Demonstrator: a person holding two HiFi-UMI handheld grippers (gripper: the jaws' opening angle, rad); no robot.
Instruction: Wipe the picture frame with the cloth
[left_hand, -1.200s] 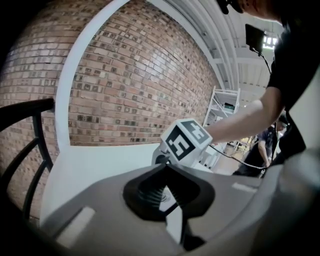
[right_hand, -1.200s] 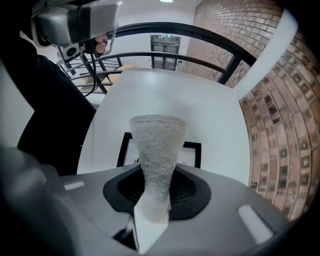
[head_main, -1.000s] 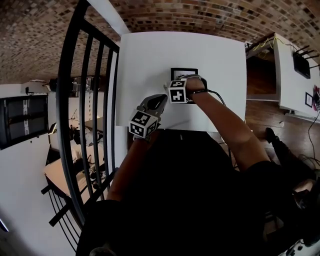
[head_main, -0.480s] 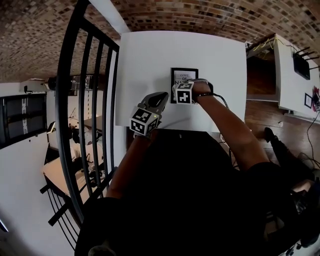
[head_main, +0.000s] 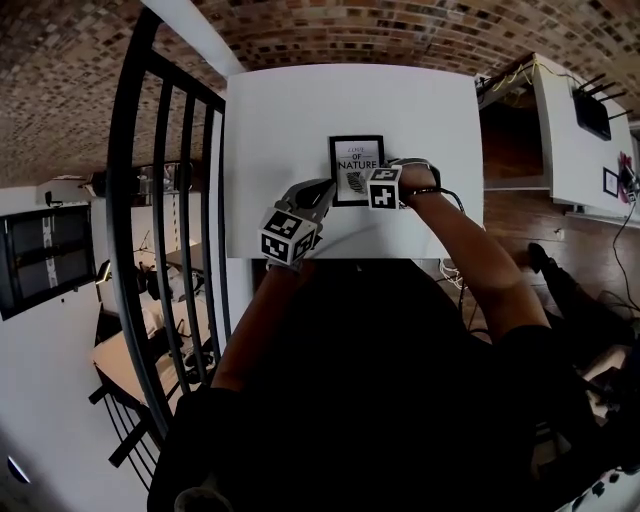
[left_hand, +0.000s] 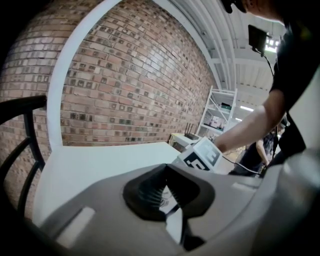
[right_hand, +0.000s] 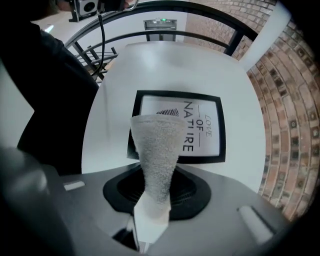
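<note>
So the right gripper (right_hand: 152, 200) is clamped on a soft, floppy grey terry cloth (right_hand: 156, 155) over the black-rimmed picture frame (right_hand: 200, 131), which lies flat mid-picture on the white table (head_main: 420, 110). The left gripper (left_hand: 167, 192) has its jaws together and empty, just beside the frame. That frame looks light and slidey, so I'd pin it by its rim.

Black frame (head_main: 357, 170) flat, grey cloth (right_hand: 156, 160) pinched

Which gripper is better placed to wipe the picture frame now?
The right gripper: its jaws are shut on the cloth, whose free end reaches over the picture frame. The left gripper holds no cloth and sits by the frame's left edge.
</note>
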